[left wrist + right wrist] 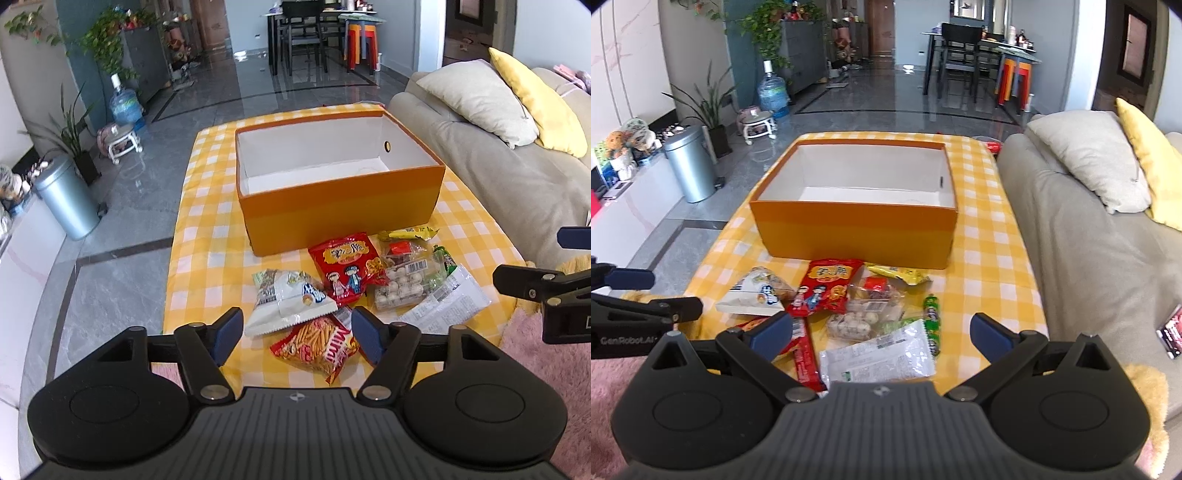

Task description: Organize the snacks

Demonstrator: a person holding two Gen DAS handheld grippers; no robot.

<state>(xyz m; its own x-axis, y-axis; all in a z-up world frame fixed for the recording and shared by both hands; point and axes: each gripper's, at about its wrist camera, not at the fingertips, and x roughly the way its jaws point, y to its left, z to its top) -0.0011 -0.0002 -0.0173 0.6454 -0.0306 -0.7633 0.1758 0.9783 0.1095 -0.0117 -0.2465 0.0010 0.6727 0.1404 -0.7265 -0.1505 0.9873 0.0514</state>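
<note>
An open orange box (340, 206) with a white, bare inside stands on the yellow checked tablecloth (207, 236). In front of it lies a heap of snacks: a white bag (291, 299), a red-orange Mimi bag (321, 347), a red bag (347, 266), a clear pack of round balls (406, 284) and a yellow packet (410, 233). My left gripper (297, 332) hovers open above the white and Mimi bags, gripping nothing. My right gripper (882, 332) is open over a flat white packet (879, 354), beside a green tube (932, 321). The orange box (853, 229) sits beyond.
A beige sofa (1071, 240) with grey and yellow cushions borders the table's right side, with a phone (1171, 332) on it. A pink rug (535, 369) lies near me. A metal bin (690, 162), plants and a water bottle stand on the left floor.
</note>
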